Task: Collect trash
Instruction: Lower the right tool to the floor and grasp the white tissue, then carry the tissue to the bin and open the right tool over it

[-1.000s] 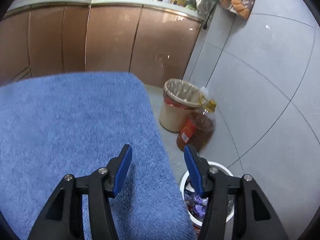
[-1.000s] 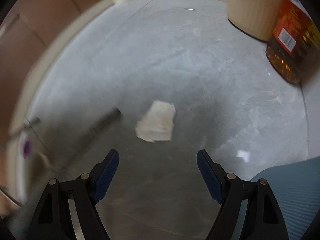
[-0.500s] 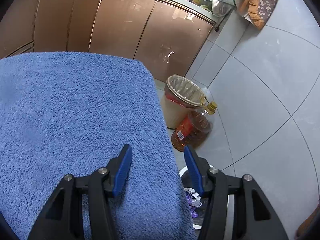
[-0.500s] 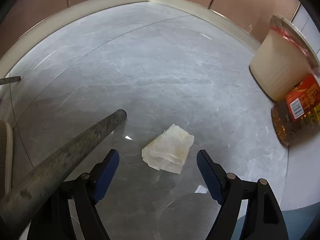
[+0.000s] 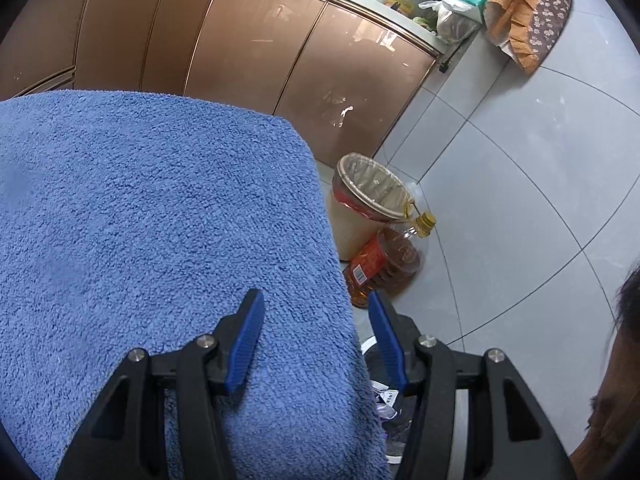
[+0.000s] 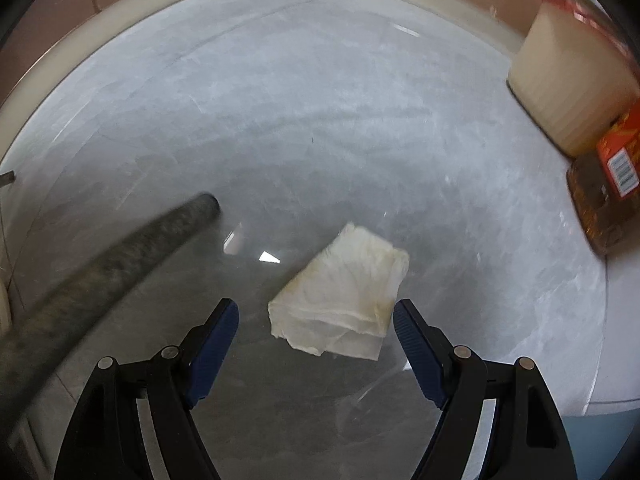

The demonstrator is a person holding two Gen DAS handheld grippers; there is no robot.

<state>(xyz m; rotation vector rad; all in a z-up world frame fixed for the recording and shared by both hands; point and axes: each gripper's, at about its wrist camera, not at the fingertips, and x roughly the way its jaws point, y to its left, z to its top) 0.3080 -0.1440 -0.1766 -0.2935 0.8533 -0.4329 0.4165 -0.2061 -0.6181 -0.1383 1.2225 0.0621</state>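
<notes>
A crumpled, yellow-stained white tissue (image 6: pixel 340 300) lies flat on the glossy grey floor (image 6: pixel 300 120), roughly four-cornered, its long axis running from near left to far right. The right gripper (image 6: pixel 316 330) hangs over it, fingers spread, grasping nothing. The left gripper (image 5: pixel 316 340), fingers apart and empty, hovers above a nubby blue towel (image 5: pixel 160 240).
</notes>
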